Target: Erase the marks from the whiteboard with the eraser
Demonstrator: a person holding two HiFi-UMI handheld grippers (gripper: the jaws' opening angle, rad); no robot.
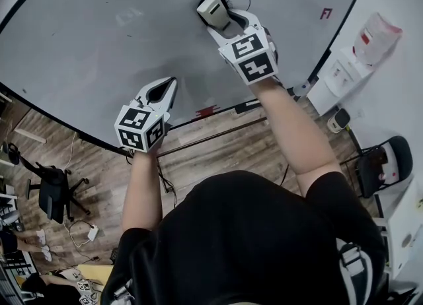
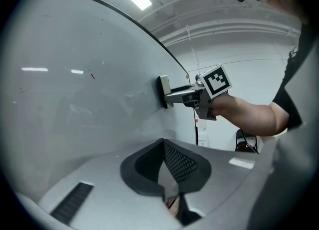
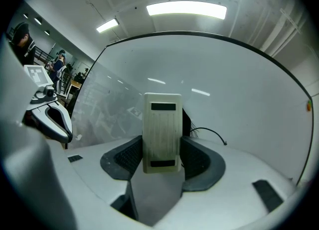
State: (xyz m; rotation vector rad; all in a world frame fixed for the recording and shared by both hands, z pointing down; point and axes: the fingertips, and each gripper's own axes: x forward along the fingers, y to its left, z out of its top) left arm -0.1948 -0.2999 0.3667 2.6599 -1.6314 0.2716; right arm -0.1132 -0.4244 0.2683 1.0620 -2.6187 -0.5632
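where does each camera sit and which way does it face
Head view: on the person's head, facing down the whiteboard; shows both arms, left claw and right claw.
Left gripper view: rides the left claw, facing along its shut jaws at the board; the right arm shows at right.
Right gripper view: rides the right claw, facing the board past the clamped eraser; the left claw shows at left.
Shared: head and left gripper views both show the right claw pressing the eraser on the board.
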